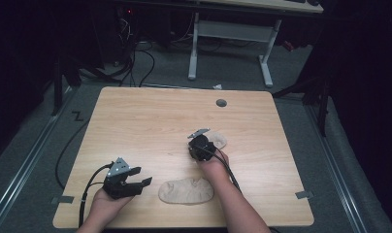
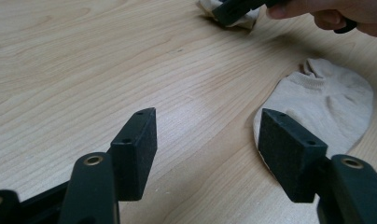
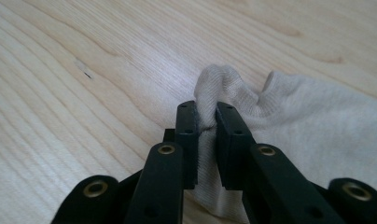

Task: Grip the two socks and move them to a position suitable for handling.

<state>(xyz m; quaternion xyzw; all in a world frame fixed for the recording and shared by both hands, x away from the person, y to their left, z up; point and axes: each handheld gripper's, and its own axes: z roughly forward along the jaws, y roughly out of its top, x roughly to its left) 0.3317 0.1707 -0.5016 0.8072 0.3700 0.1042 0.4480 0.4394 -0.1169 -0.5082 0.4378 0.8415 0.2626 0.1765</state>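
Two beige ankle socks lie on the wooden table (image 1: 136, 121). The nearer sock (image 1: 186, 191) lies flat by the front edge, between the person's forearms. My right gripper (image 1: 208, 144) is shut on the farther sock (image 1: 219, 141). In the right gripper view its pads (image 3: 189, 123) pinch a raised fold of that sock (image 3: 317, 126). My left gripper (image 1: 139, 175) hovers open at the front left, with nothing between its fingers. In the left gripper view, the left gripper (image 2: 210, 140) points toward the nearer sock (image 2: 326, 98), whose edge lies just behind the right-hand pad.
A round grommet hole (image 1: 221, 103) sits near the table's far edge. Tape patches mark the front corners (image 1: 304, 194) (image 1: 62, 199). Beyond the table stand a white desk frame (image 1: 233, 34) and floor cables (image 1: 136, 63).
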